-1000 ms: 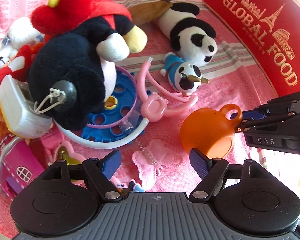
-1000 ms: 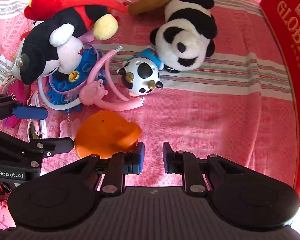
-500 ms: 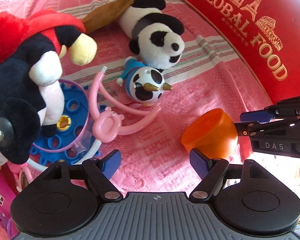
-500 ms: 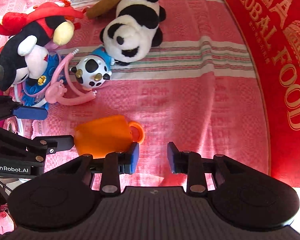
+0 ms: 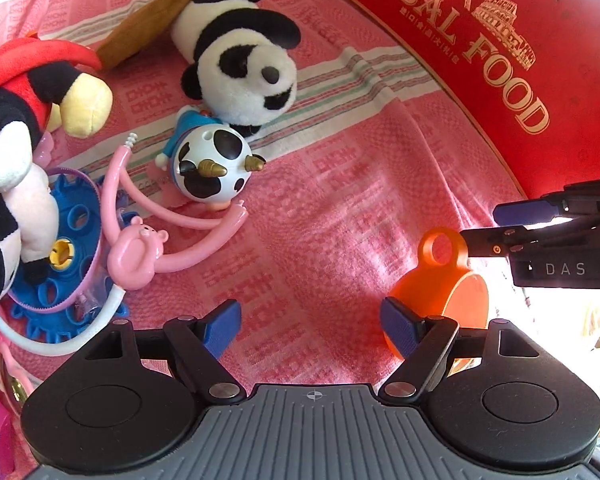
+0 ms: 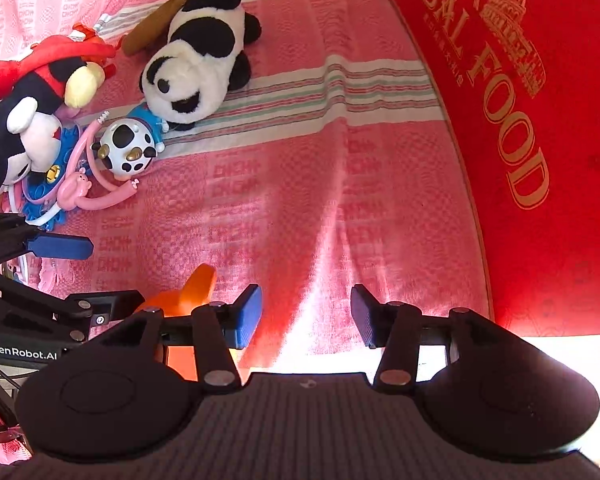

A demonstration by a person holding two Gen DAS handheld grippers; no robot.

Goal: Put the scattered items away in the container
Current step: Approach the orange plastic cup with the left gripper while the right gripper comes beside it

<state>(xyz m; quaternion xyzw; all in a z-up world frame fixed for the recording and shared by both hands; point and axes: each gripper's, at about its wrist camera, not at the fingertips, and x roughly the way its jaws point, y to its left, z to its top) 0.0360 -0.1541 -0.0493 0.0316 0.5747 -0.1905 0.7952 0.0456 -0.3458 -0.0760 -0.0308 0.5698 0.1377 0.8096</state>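
Pink woven cloth point(image 5: 340, 208) with pale stripes covers the whole surface I am working over. Furthest left lies the black-and-white plush mouse with a red bow point(image 5: 16, 128), slumped across a blue plastic gear disc point(image 5: 72, 256). Next comes a pink rubbery long-armed pig figure point(image 5: 140, 248), then a hard round cow-spotted toy with gold horns point(image 5: 212, 168) touching the black-and-white plush panda point(image 5: 244, 60) above it — none of these has gone anywhere yet.

My left gripper point(image 5: 310, 322) hangs over bare cloth with its blue pads spread wide and nothing between them. Just beside its right-hand pad sits the small orange plastic cup with a ring handle point(image 5: 440, 280), tipped on its side. My right gripper point(image 6: 304, 316) is parted too and empty; from its own view the cup pokes out to the left of its left pad, outside the gap, so I judge the cup is not gripped. Whether it rests on the cloth or on the gripper's linkage, I cannot tell.

Far right stands the big red cardboard box with gold "GLOBAL FOOD" lettering point(image 5: 520, 60), which I take to be the container.

What worries me: the cup is smooth and round, so a pad closing off-centre could squirt it away — possibly off the cloth's near edge. With both tools crowding the one cup, their fingers could also knock together.
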